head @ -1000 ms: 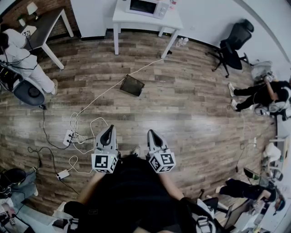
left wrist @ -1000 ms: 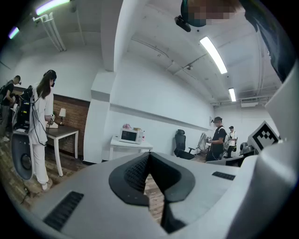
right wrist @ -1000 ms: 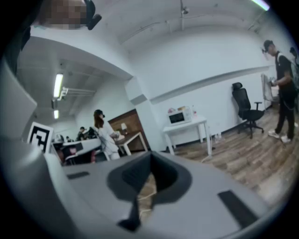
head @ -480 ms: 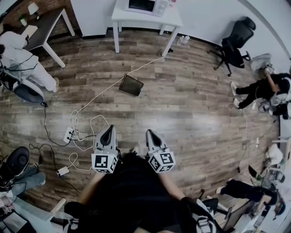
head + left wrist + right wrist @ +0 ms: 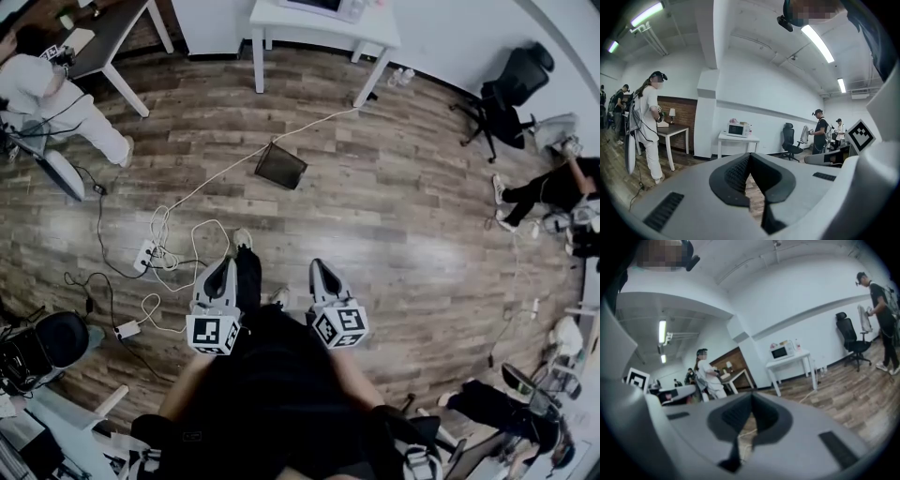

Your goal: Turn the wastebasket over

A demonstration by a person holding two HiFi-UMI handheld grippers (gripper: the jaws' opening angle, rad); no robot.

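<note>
Floor (image 5: 403, 216): brown wood planks, streaked grey. Wastebasket (image 5: 280, 165): black, plain. Worktop (image 5: 267, 14): white. Cable (image 5: 225, 175): white. Left gripper (image 5: 223, 267) and right gripper (image 5: 321, 269): pale grey shells, black pads, black-and-white square markers on the cubes. Office chair (image 5: 511, 89): black.

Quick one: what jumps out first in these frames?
The two claws, left and right, sit low in the centre of the head view, both shut and empty. Ahead of them on the wood floor lies the dark wastebasket, apart from both. A white cable runs past it toward the white table at the top.
</note>
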